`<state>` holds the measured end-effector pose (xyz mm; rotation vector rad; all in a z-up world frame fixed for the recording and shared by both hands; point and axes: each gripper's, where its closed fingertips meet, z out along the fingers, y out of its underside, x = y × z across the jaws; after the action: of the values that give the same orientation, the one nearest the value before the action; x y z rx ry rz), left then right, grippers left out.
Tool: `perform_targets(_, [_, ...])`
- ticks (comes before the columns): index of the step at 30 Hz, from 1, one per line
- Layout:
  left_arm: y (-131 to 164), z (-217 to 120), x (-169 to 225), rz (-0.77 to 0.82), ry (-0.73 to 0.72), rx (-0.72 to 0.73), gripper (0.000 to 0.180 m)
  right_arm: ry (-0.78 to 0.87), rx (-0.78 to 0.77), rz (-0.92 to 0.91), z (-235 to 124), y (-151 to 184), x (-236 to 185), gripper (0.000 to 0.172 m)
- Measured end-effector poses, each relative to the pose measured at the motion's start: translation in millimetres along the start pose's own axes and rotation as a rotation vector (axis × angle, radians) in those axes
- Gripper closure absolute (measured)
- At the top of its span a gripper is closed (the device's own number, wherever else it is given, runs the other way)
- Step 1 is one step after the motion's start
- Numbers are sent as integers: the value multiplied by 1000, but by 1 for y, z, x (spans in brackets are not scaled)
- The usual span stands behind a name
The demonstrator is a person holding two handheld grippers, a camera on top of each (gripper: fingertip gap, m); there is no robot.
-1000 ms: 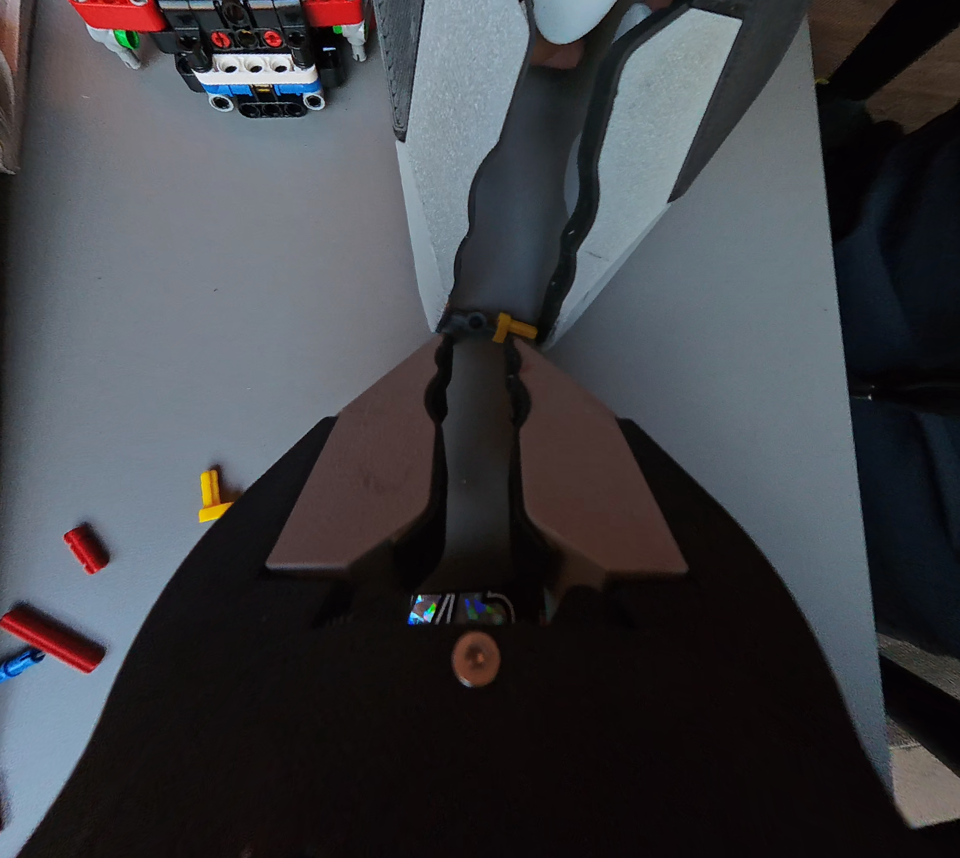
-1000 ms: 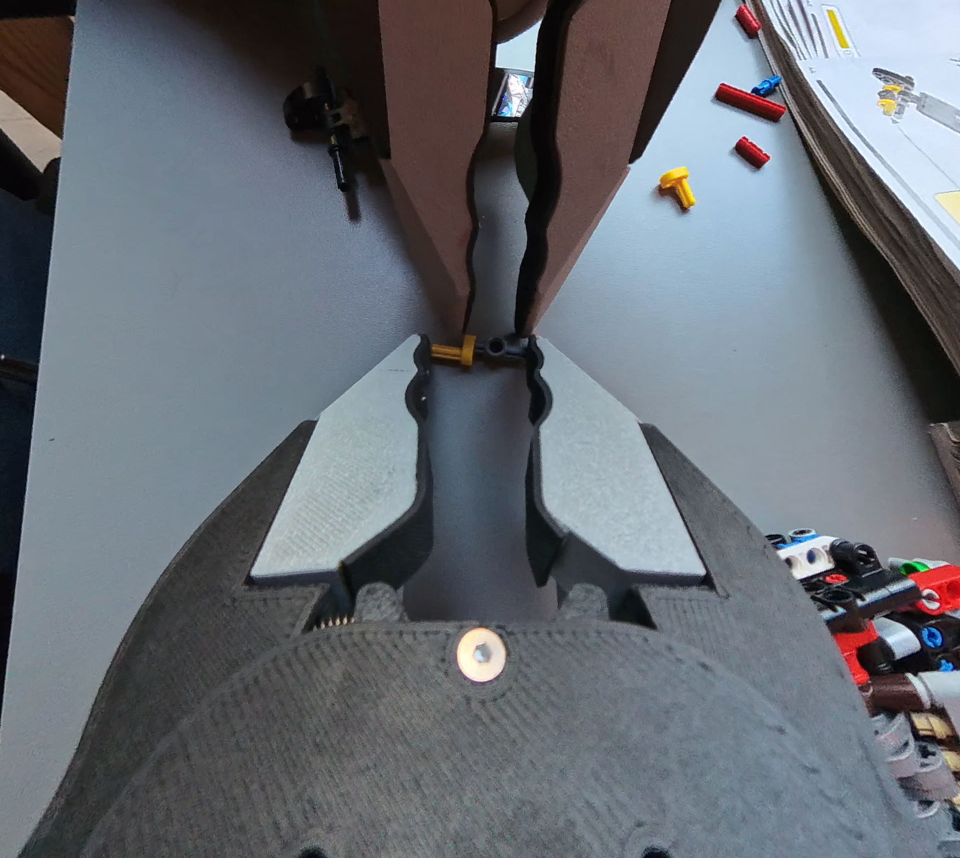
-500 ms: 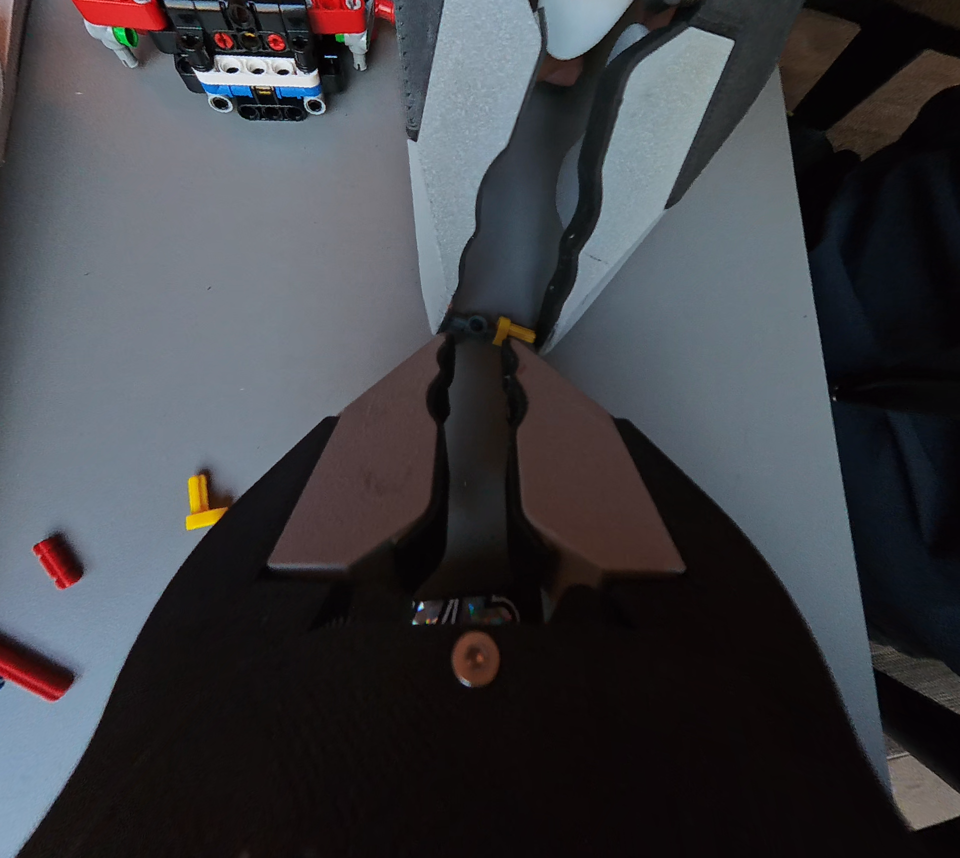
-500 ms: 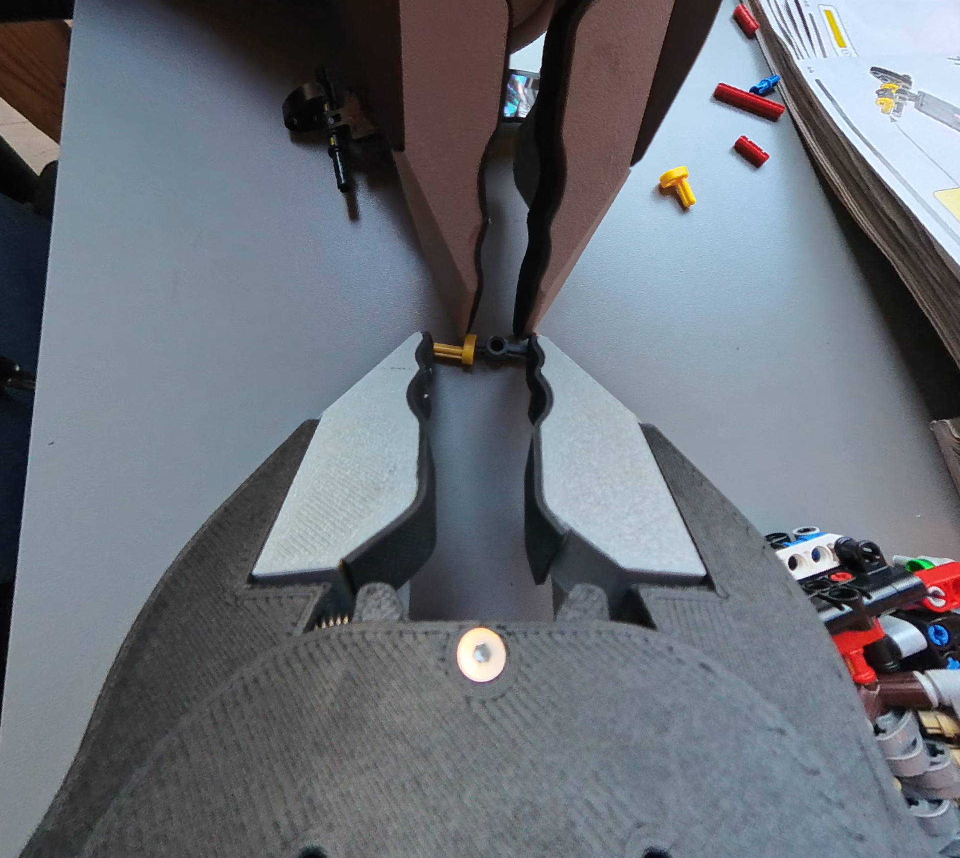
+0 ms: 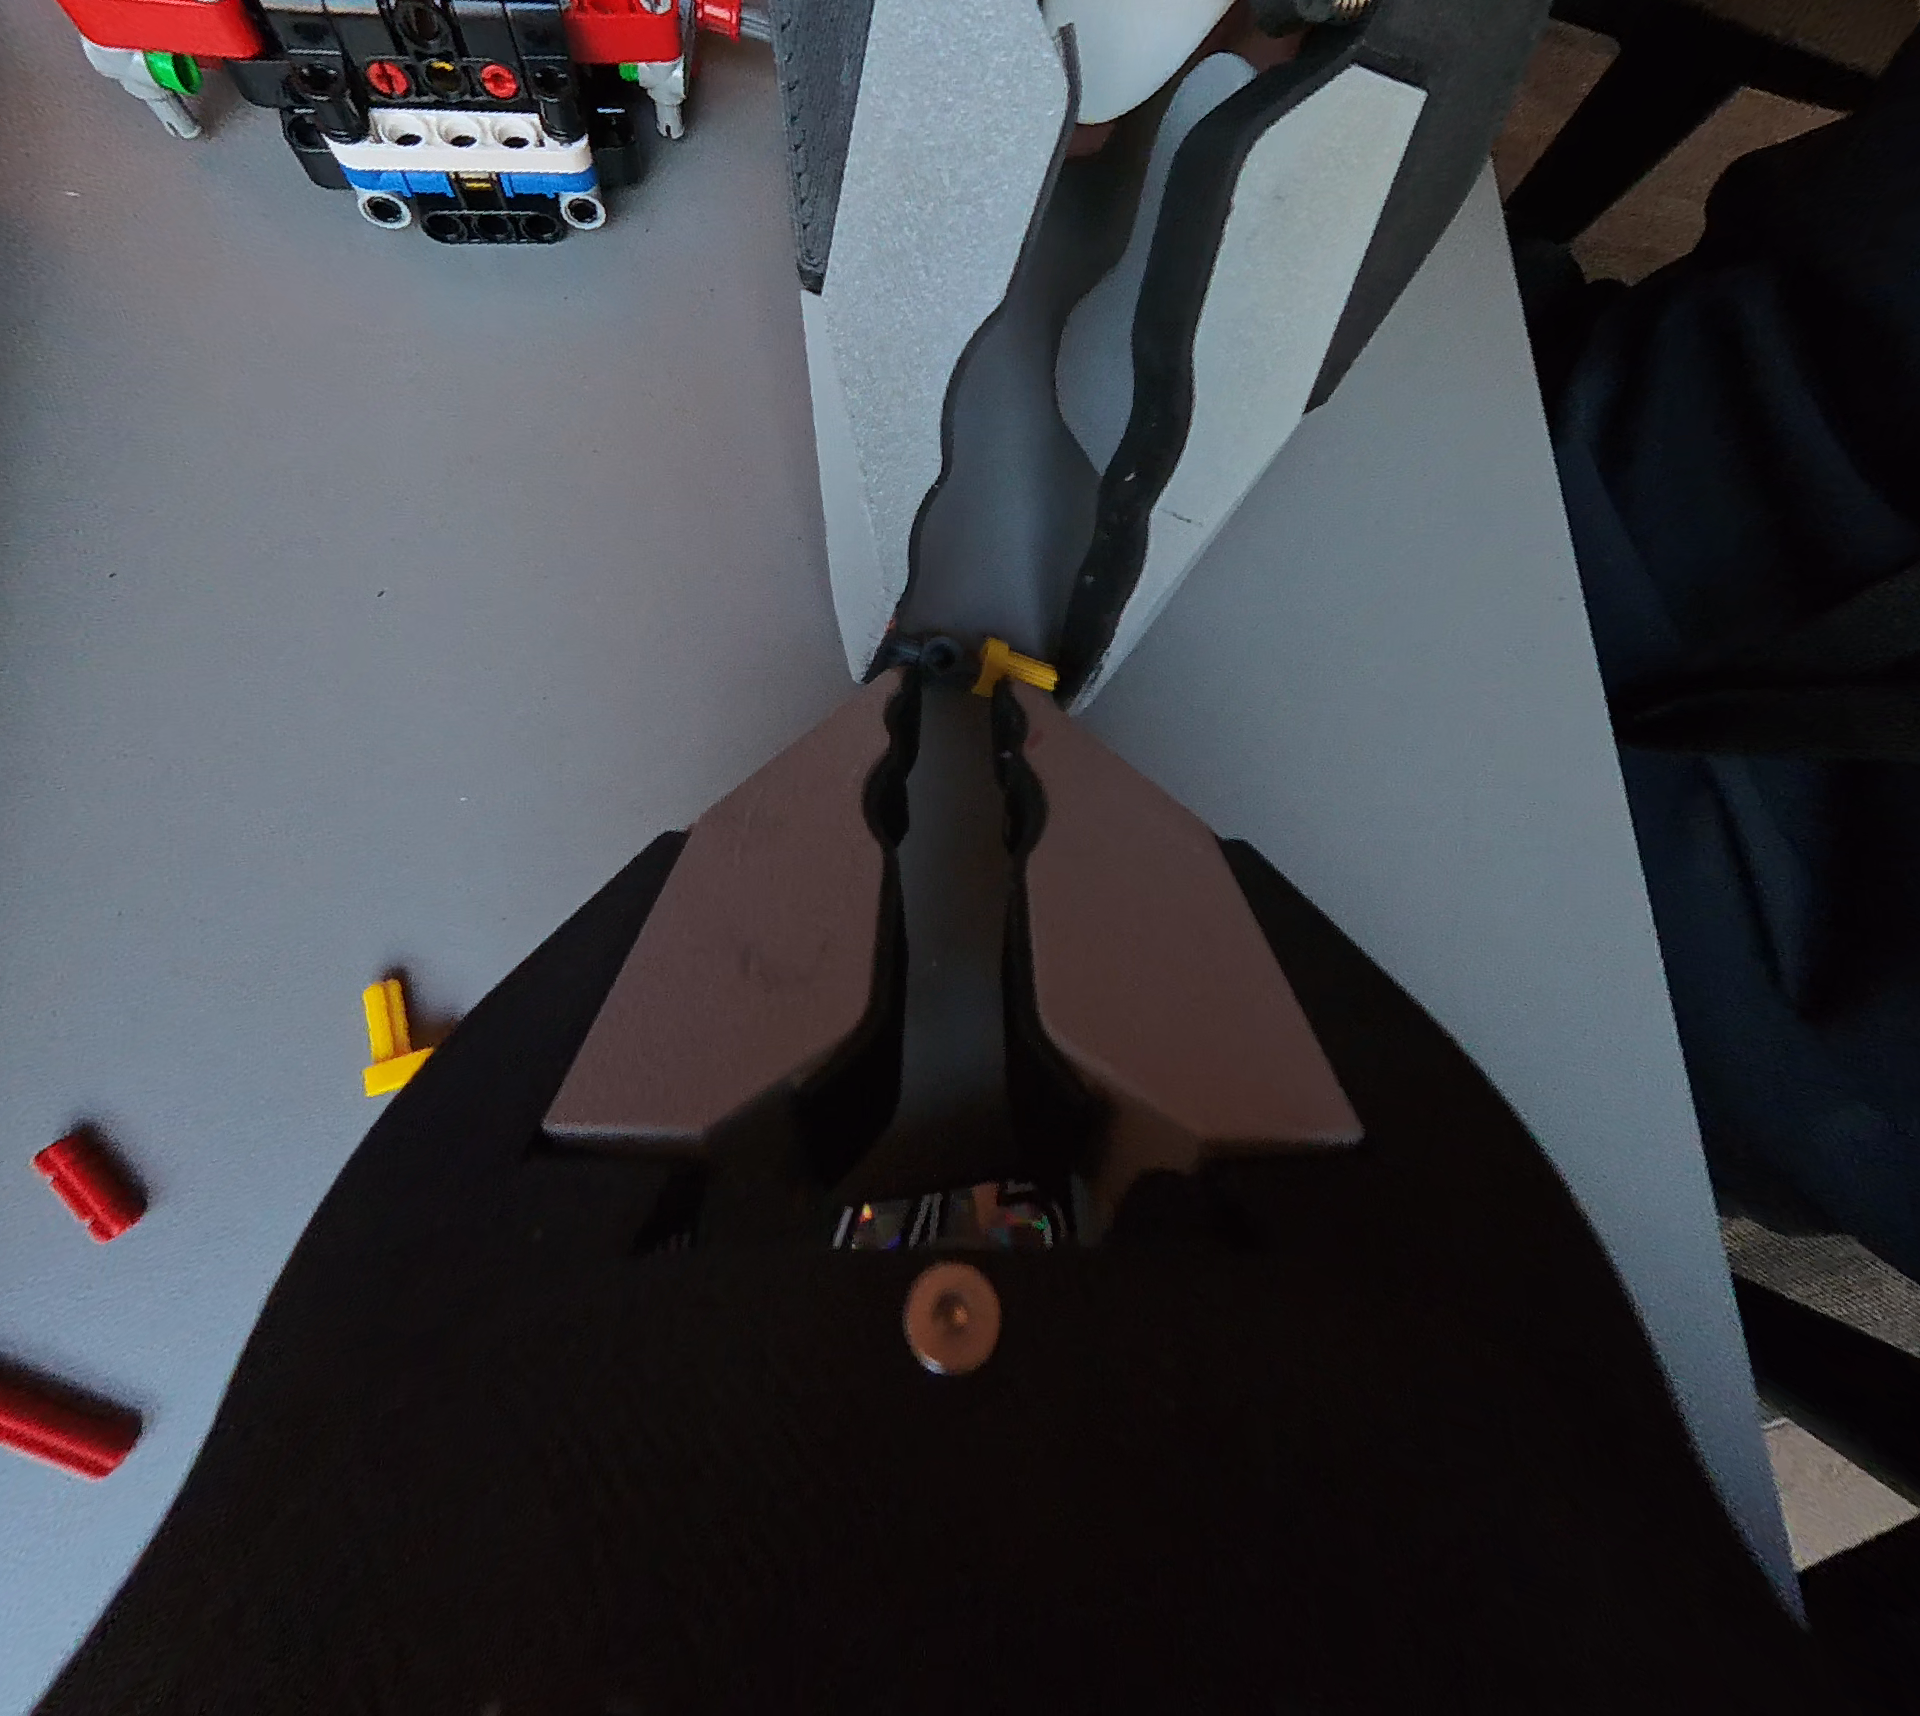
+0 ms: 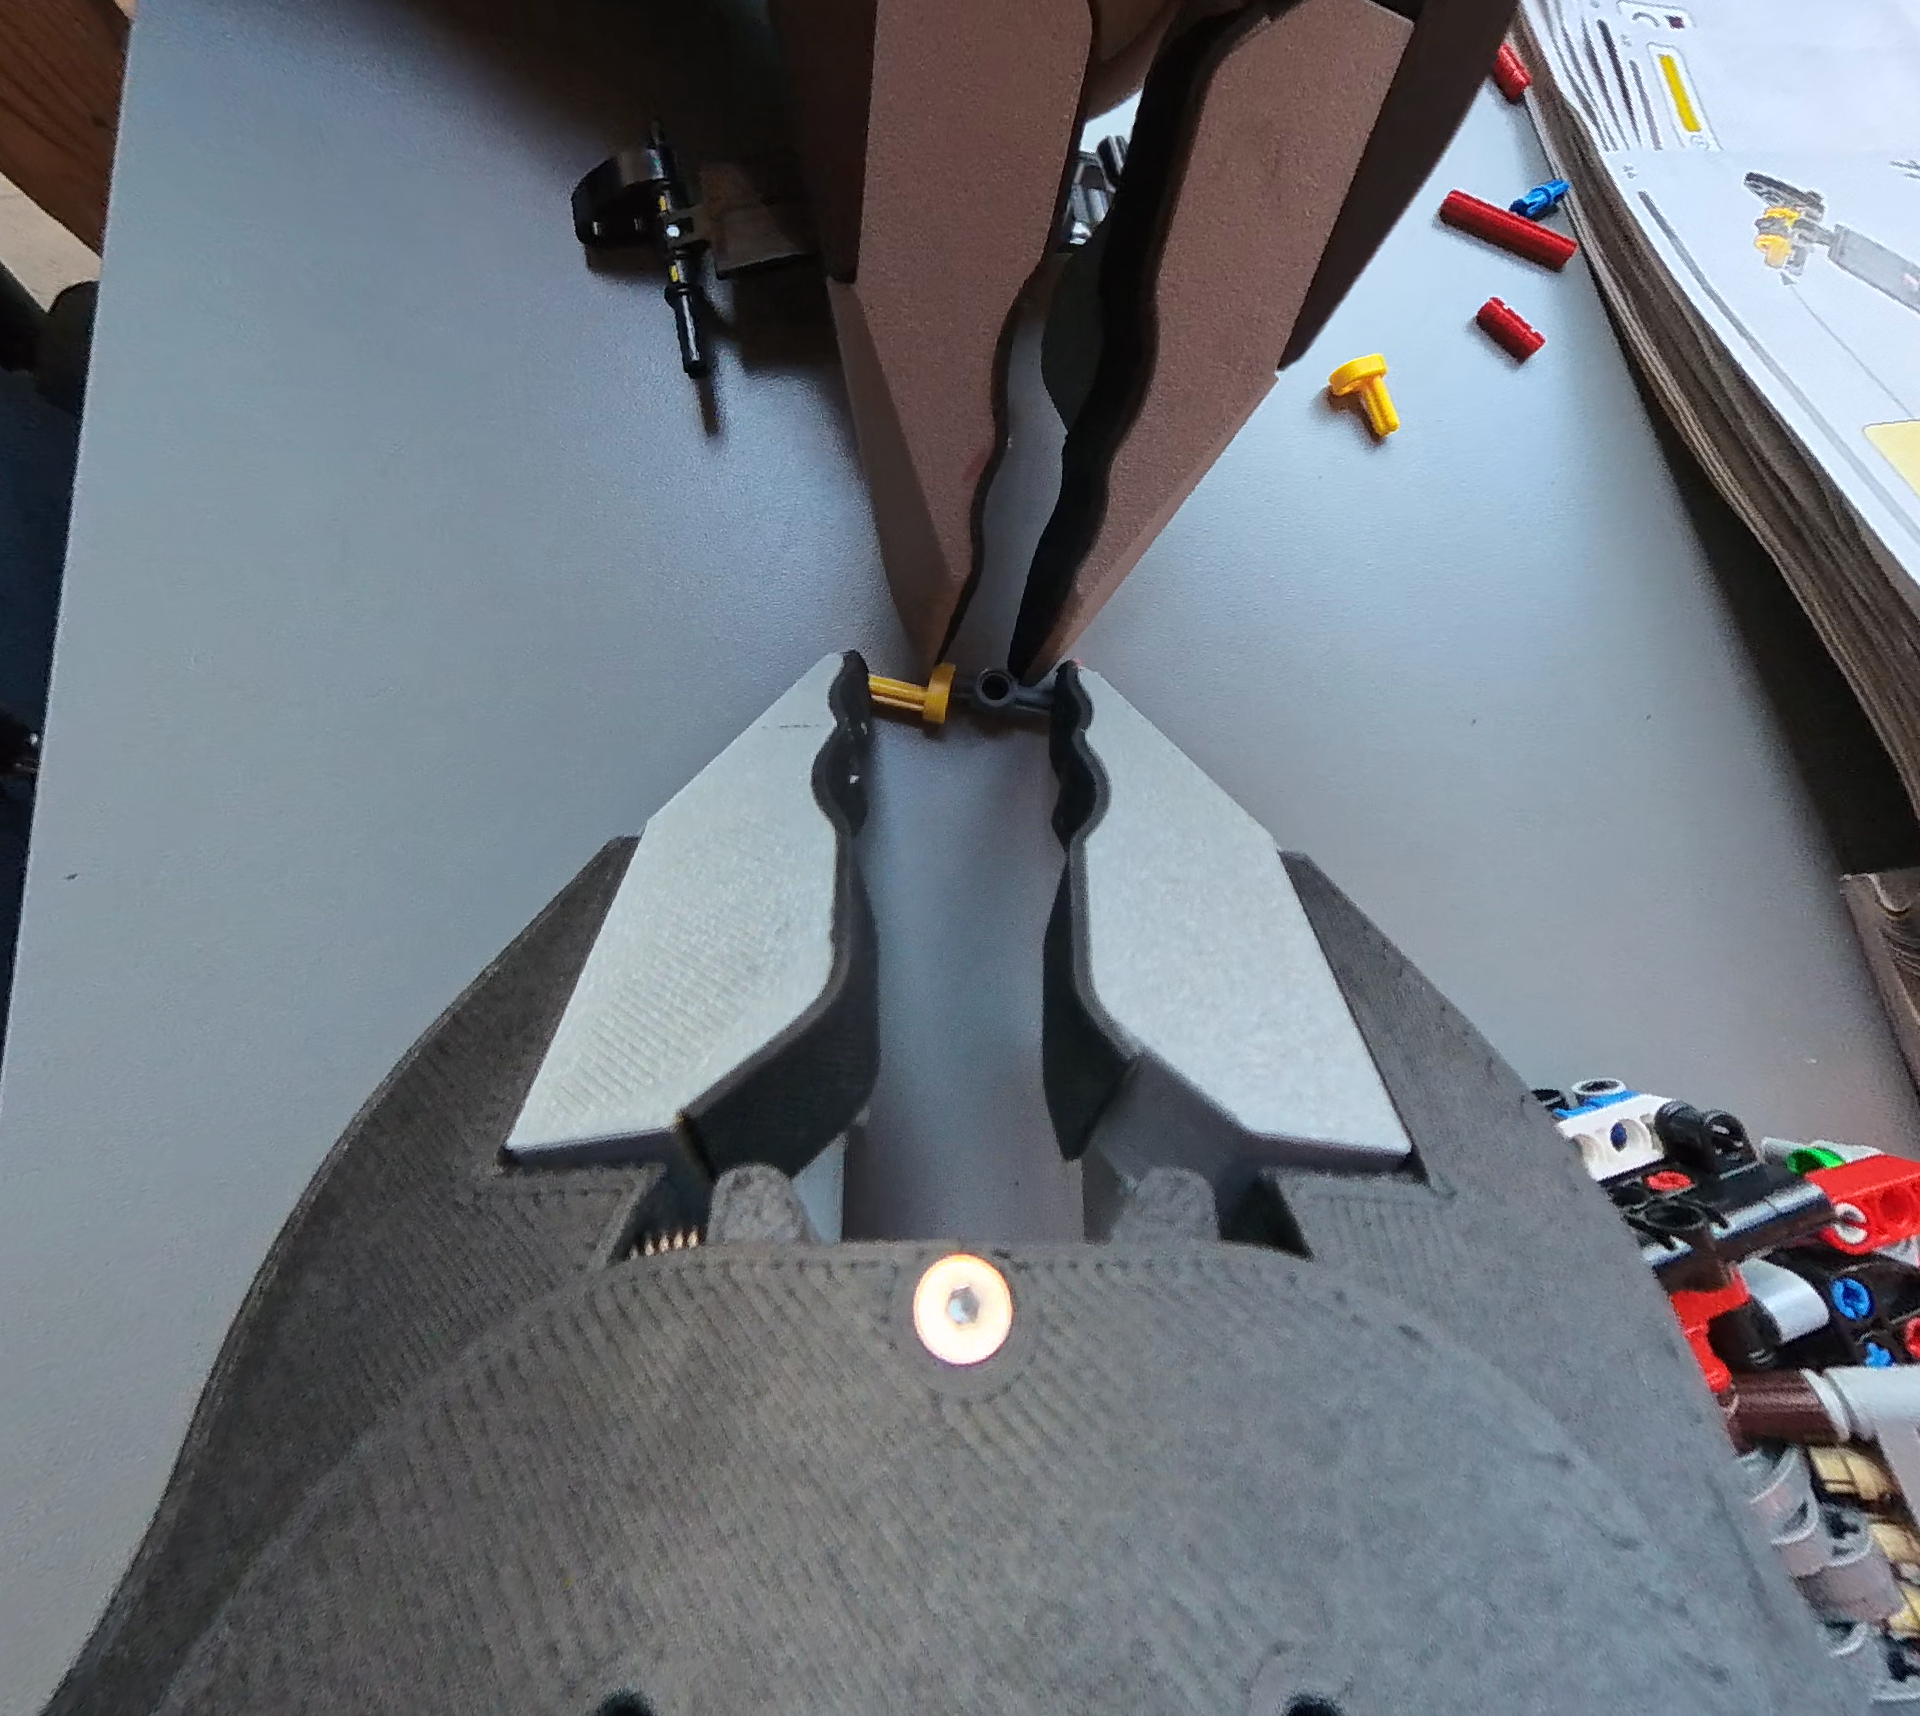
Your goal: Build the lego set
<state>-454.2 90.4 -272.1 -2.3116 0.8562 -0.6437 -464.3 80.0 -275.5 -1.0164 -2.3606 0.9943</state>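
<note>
Yellow pin (image 5: 1013, 667): in the air over bare table (image 5: 416, 523), lying end to end with a black connector (image 5: 935, 656). The pair sits between the booklet edge and the opposite edge.
Right claw (image 6: 956, 692): clenched on the pair lengthwise. One grey pad bears on the pin's free end and the other on the connector's far end. This likely keeps the two pieces in one line.
Left claw (image 5: 951, 698): comes in from the opposite side, tip to tip with the right one, its jaws narrow. One brown tip meets the pin's flange and the other meets the connector beside its ring. It appears to pinch the joint and press the two together.
Brick model (image 5: 416, 35): near the table's far left corner in the left view, well apart from both claws.
Loose parts: a spare yellow pin (image 5: 390, 1038) and red sleeves (image 5: 88, 1183) lie towards the booklet edge, within reach.
Booklet (image 6: 1766, 160): open along one table edge.
Black part (image 6: 665, 232): lies alone near the far edge in the right view.
</note>
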Motion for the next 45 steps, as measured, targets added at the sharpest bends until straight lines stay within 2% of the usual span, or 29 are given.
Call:
perform_targets(11, [-1,0,4,25,14,-4,171,-8,-4,-2,-2,-1,-4,139])
perform_targets(12, [0,-2,5,35,31,-7,180,-5,-13,1,-4,-1,-4,166])
perform_targets(17, [-1,-2,-7,6,-18,32,180,52,-6,6,-2,-1,10,167])
perform_targets(20, [-2,0,-6,0,-17,23,180,31,-1,3,-2,-1,9,166])
perform_targets(24, [-3,2,-4,-13,-16,28,180,-61,5,94,-3,-1,9,165])
perform_targets(27, [-3,2,-4,-34,-3,40,180,-48,6,81,-3,-1,9,165])
perform_targets(35, [-3,2,-4,-29,-7,52,180,140,-5,-80,-5,1,10,165])
perform_targets(37, [-2,2,-4,-22,-12,47,180,214,18,-151,-11,-3,7,172])
perform_targets(41, [-2,1,-2,-11,-18,40,180,422,143,-270,-45,-22,4,172])
perform_targets(45, [-3,-1,-3,3,-59,33,172,601,261,-217,-93,-21,11,172])
